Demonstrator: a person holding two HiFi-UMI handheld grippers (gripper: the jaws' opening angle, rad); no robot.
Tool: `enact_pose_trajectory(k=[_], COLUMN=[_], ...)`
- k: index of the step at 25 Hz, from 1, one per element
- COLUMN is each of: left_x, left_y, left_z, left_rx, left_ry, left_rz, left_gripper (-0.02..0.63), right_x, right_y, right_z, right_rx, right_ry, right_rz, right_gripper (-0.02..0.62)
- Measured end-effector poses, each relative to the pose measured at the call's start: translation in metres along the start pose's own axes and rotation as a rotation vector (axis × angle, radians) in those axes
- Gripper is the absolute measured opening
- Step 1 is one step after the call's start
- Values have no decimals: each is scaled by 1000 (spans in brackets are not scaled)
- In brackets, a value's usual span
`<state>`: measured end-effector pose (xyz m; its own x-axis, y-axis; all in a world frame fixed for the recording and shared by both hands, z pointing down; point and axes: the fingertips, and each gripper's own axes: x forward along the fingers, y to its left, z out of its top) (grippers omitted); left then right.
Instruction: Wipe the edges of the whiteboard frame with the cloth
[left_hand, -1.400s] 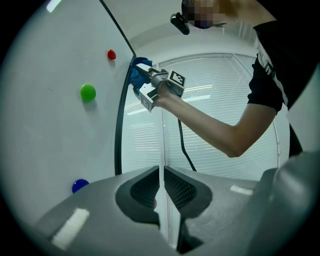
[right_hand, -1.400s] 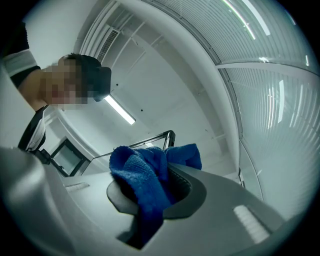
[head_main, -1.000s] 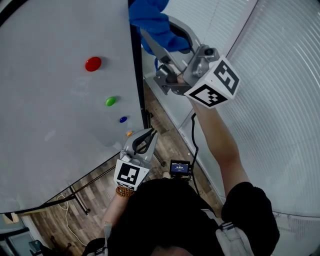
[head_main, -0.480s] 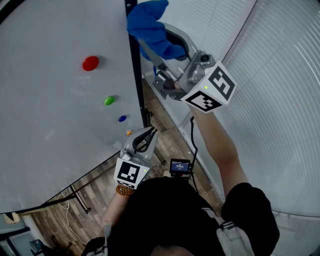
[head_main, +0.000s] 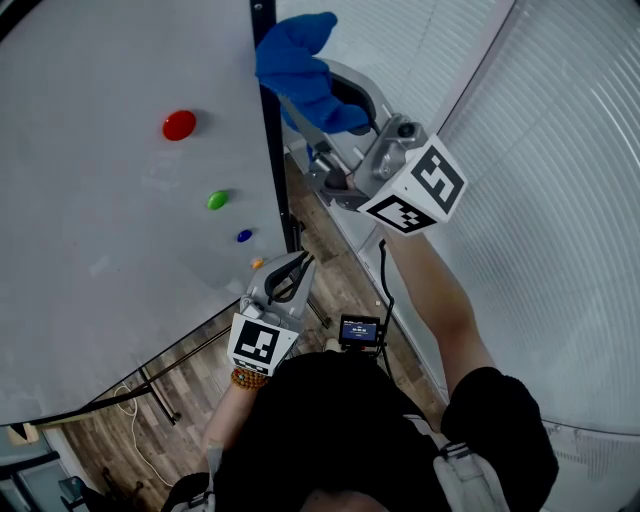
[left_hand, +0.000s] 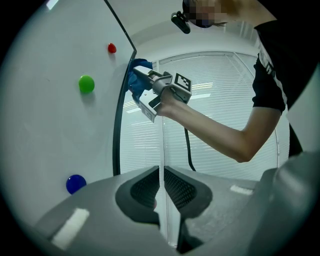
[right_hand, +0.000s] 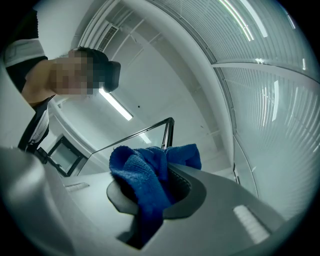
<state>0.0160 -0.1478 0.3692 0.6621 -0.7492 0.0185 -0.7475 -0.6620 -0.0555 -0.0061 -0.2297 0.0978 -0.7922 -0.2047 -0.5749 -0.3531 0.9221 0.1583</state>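
Cloth (head_main: 300, 70), blue, sits clamped in the right claw (head_main: 318, 108) against the whiteboard frame (head_main: 273, 170), whose dark edge runs on toward the left claw (head_main: 296, 270), jaws together and empty.

We find the whiteboard (head_main: 100, 260) on our left, its frame (head_main: 276, 170) along its right edge, the cloth (head_main: 298, 62) in our right hand-held gripper (head_main: 305, 95) against that frame up high, our left hand-held gripper (head_main: 298, 265) lower beside it, and magnets (head_main: 180, 125) on the board.
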Motion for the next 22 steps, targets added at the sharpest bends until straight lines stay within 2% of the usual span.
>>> enact_pose_trajectory(k=[9,15,22], left_x=[2,0,2], left_y=[-1,-1,-6], left_z=[5,-18,-19], left_rx=[-9,-20,-16], left_ry=[3,16,17], left_rz=[0,4,-7], left_gripper=[15,15,15], right_x=[-3,-21,-31], right_y=[0,5,8], right_z=[-10,-37,-48], right_rx=[16,34,45], right_ry=[29,41,56], right_rz=[-14,-29,-42], right_gripper=[69,69,69])
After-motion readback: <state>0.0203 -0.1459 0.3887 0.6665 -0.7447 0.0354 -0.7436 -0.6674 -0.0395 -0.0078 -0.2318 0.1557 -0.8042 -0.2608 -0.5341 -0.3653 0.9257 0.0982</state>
